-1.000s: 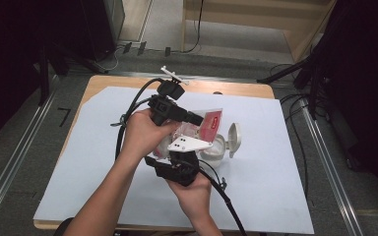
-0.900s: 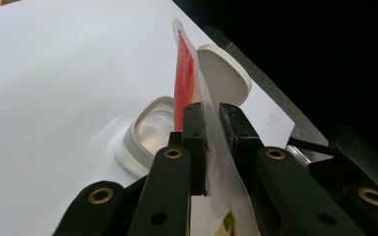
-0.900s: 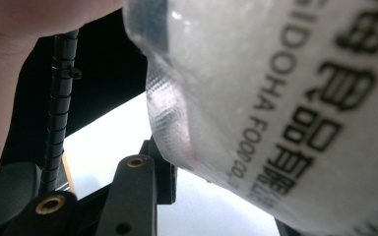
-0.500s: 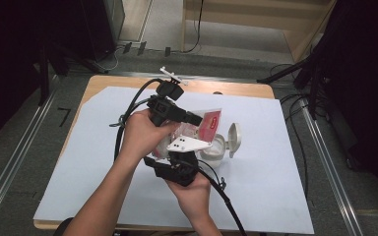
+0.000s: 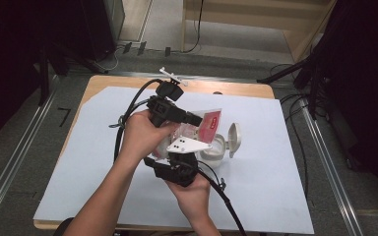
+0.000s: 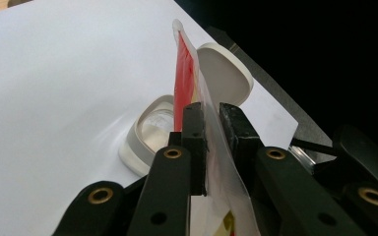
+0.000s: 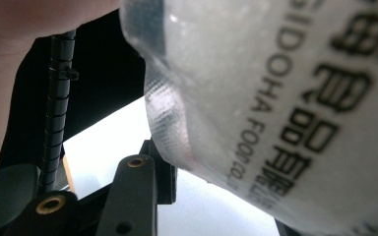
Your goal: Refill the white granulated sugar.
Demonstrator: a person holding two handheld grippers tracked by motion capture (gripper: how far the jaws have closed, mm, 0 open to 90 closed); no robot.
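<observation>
Left gripper (image 6: 211, 123) jaws clamp packet (image 6: 184, 73) above jar (image 6: 147, 135); right gripper (image 5: 177, 162) grips packet's bottom.

1. One red-and-clear food packet (image 5: 207, 123), printed with dark lettering.
2. One white container (image 5: 215, 150) with one hinged lid (image 5: 234, 137) standing open.
3. Two handheld grippers: the left gripper (image 5: 197, 119) and the right gripper (image 5: 187, 147).
4. One white sheet (image 5: 275, 162) covering one wooden bench (image 5: 236, 88).
5. Two hands of one person.
</observation>
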